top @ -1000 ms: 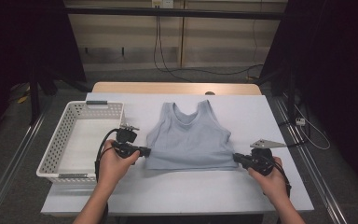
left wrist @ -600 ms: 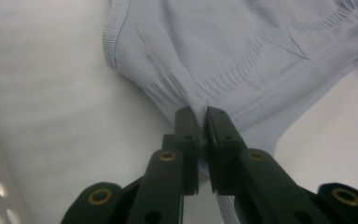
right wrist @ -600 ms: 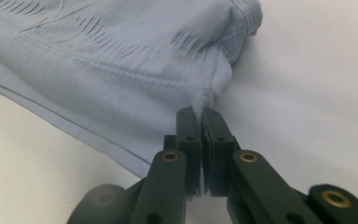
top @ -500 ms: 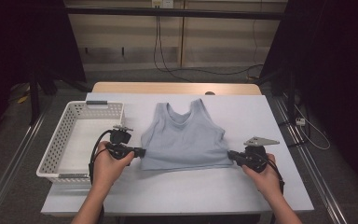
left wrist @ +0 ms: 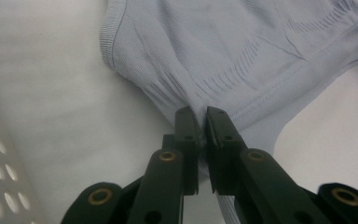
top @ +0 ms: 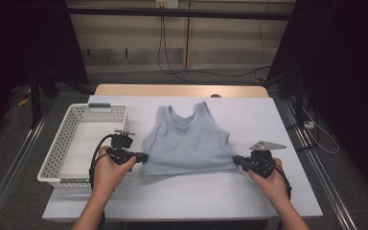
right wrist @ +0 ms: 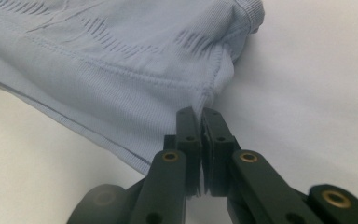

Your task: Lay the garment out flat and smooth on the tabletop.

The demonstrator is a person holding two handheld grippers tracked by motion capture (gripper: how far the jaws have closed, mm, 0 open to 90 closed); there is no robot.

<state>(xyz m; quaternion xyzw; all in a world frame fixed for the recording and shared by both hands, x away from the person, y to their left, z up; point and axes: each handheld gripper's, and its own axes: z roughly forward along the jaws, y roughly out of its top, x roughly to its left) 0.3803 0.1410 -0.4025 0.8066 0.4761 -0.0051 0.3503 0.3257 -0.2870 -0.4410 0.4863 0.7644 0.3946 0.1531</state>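
Your left tongs (top: 143, 157) are clamped on the bottom-left corner of the tank top (top: 187, 141), at the hem by the side seam. In the left gripper view the jaws are pinched tight w/ fabric bunched between them (left wrist: 198, 122).

Your right tongs (top: 236, 160) are same deal on the bottom-right corner: jaws closed on the hem edge, cloth gathered into them in the right gripper view (right wrist: 199, 122).

Top's a light blue-grey ribbed knit. It lies front-up on the white desk (top: 182, 196), roughly mid-desk, neck and straps pointing away from you, hem toward you. Hem is stretched btwn the two grips, and the corners look lifted a bit off the surface; body and straps rest flat. Fabric is mostly smooth, w/ pull wrinkles fanning out from each pinch point.

White perforated basket (top: 57, 158) sits on the desk's left side, just beside your left hand (top: 109, 167) and apart from the top. Nothing visible inside it. Its holed wall shows at the lower-left edge of the left gripper view.

Your right hand (top: 270, 184) is near the desk's right front, grey three-cornered plate on top of that gripper. Cables loop from both grippers back toward your wrists. Wooden desk edge is visible behind the white surface, cables on the floor beyond.
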